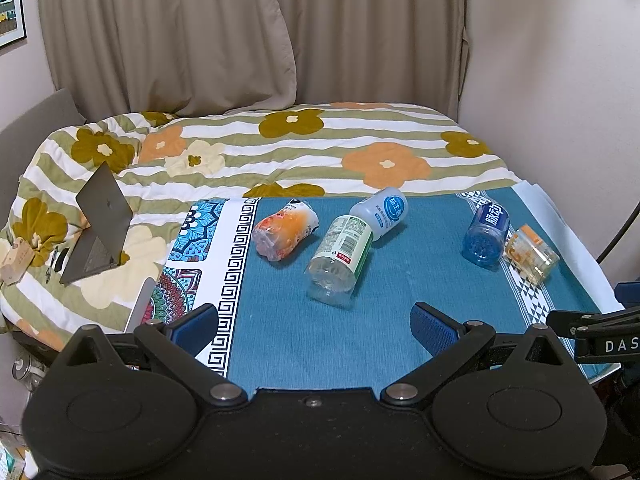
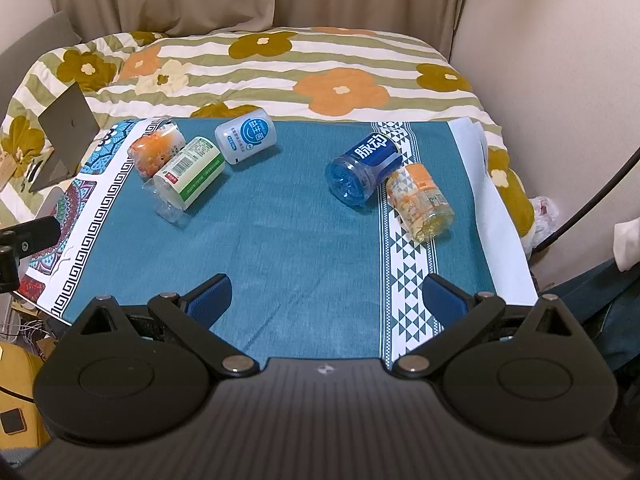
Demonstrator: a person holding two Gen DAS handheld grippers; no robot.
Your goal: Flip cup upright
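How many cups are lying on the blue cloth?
5. Left group: orange cup, green-label cup, white-blue cup. Right pair: blue cup, touching orange-label cup.

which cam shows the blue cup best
The right wrist view: the blue cup lies on its side nearer the frame's centre and looks larger, white label characters and ribbed base plain, touching the orange-and-clear cup. The left wrist view shows it smaller, off to the right.
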